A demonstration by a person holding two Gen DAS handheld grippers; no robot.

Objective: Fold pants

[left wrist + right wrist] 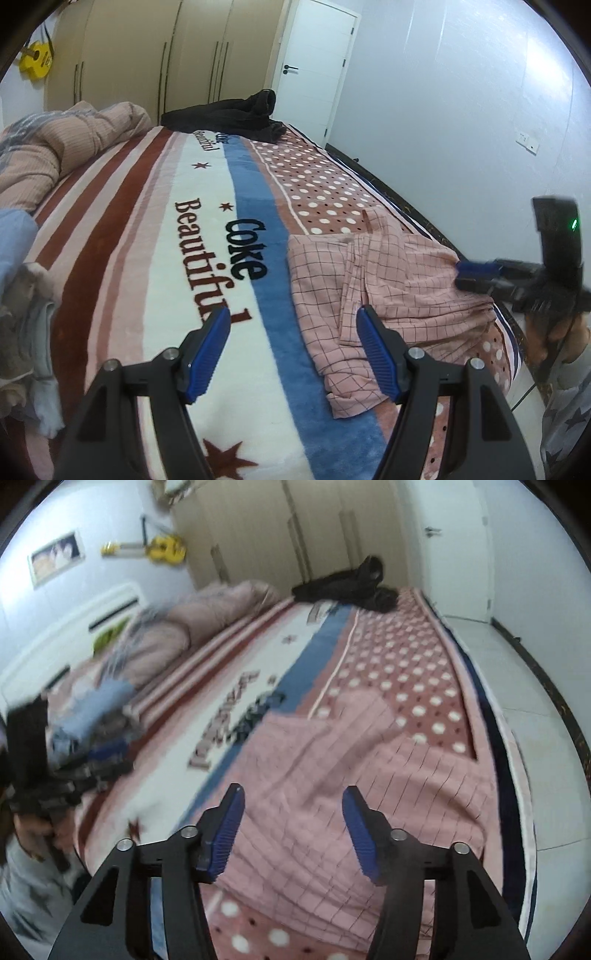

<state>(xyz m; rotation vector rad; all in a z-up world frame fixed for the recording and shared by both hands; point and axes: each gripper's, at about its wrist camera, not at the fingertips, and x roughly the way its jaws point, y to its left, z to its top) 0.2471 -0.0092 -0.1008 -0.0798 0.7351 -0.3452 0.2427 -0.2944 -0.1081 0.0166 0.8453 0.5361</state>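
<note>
Pink checked pants [373, 291] lie rumpled near the right edge of the bed; the right wrist view shows them [332, 775] spread just ahead of the fingers, blurred. My left gripper [293, 314] is open and empty, above the blanket to the left of the pants. My right gripper [293, 794] is open and empty, just above the pants. In the left wrist view the right gripper [476, 275] shows at the pants' right edge. The left gripper [107, 757] shows blurred in the right wrist view at far left.
The bed carries a striped and dotted blanket [177, 236]. A dark garment [236, 114] lies at the far end. A pink duvet [55, 144] and loose clothes [22, 295] are piled on the left. The bed's edge and floor [517, 672] run on the right.
</note>
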